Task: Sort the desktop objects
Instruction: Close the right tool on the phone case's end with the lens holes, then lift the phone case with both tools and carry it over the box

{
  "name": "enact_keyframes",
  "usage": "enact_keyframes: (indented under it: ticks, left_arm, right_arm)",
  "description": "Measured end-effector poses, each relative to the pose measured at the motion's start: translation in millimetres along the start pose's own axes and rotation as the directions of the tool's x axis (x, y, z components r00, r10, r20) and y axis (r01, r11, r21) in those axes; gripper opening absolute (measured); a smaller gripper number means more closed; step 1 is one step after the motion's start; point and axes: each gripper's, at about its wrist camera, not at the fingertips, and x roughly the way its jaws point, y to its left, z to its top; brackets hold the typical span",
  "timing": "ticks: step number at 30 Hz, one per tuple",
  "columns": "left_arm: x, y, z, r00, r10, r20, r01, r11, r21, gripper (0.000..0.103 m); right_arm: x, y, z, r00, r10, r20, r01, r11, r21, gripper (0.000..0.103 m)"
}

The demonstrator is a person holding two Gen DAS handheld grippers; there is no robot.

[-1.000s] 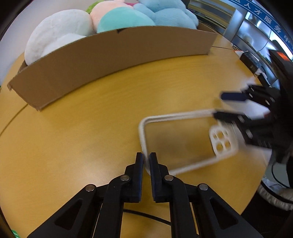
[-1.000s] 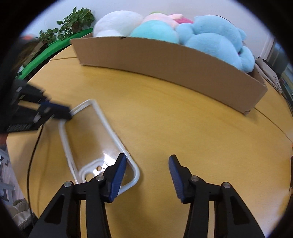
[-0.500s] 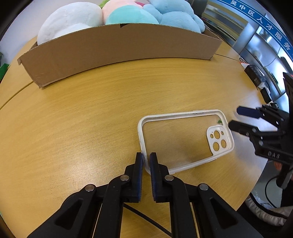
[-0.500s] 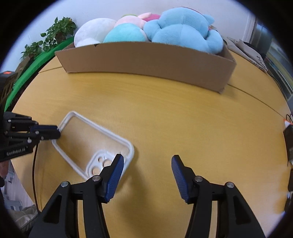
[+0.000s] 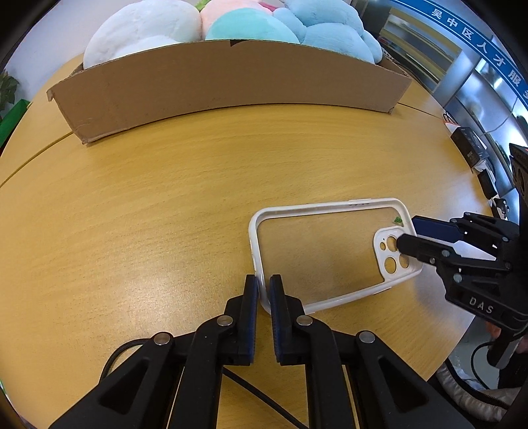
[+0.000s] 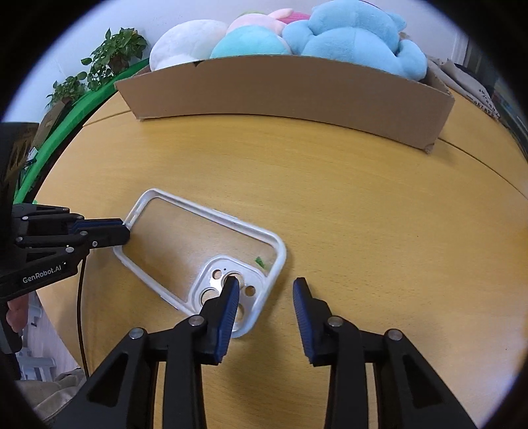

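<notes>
Wooden table (image 5: 165, 198): left tool (image 5: 263, 290) pinches phone case (image 5: 330, 257) lengthwise toward wide right tool (image 6: 265, 297).

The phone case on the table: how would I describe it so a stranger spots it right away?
Start at the long cardboard box of plush toys at the back of the wooden table. Nearer you, the phone case lies flat, alone on the wood. It is see-through with a white rim and camera holes, pinched at one corner by the left gripper.
</notes>
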Motion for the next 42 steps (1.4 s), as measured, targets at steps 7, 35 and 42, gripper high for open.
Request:
enact_keyframes:
  ticks: [7,35,42]
  left_arm:
    - [-5.3,0.3,-1.1,1.000,-0.006,0.028,0.008,0.999,-0.039,0.007]
    - [-52.1,101.6,319.3,0.936,0.089,0.341,-0.096,0.995,0.003,0.006]
    - [-0.7,120.0,334.7,0.969,0.065,0.240,-0.062,0.998,-0.020,0.006]
  right_arm:
    - [-8.2,-2.2,9.7,0.999,-0.009,0.044,0.009,1.000,-0.004,0.011]
    - [19.5,-15.4,351.3,0.947,-0.136,0.290,0.164,0.983,-0.077,0.009]
    - [64.6,-31.2,361.4,0.966,-0.160,0.202,0.176,0.982,-0.064,0.013]
